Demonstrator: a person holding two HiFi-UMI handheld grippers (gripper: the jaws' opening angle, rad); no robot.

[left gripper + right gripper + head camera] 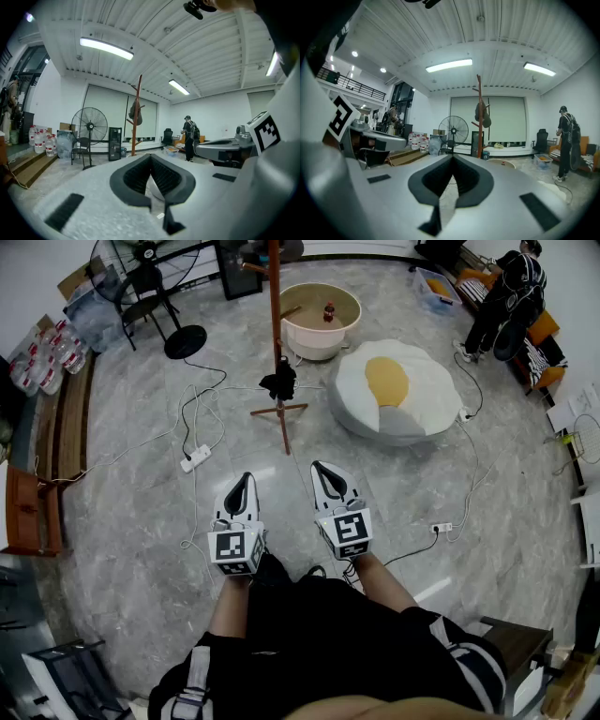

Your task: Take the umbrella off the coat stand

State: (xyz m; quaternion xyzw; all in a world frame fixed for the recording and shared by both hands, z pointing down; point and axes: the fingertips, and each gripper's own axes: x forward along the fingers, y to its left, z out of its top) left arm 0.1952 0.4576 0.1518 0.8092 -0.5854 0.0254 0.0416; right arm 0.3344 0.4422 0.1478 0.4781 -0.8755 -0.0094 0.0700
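Observation:
The wooden coat stand (275, 324) rises from the marble floor some way ahead of me. A folded black umbrella (279, 382) hangs on it. In the left gripper view the umbrella (135, 111) shows as a dark bundle high on the pole, and the right gripper view has the umbrella (482, 114) in the same spot. My left gripper (245, 476) and right gripper (321, 467) are held side by side in front of my body, pointing at the stand and well short of it. Both are shut with nothing between the pads.
A standing fan (150, 277) is at the far left, with a round tub (319, 320) behind the stand. An egg-shaped cushion (394, 390) lies to its right. A power strip (195, 458) and cables trail over the floor. A person (506, 296) stands at the far right. Water bottles (42, 357) line the left wall.

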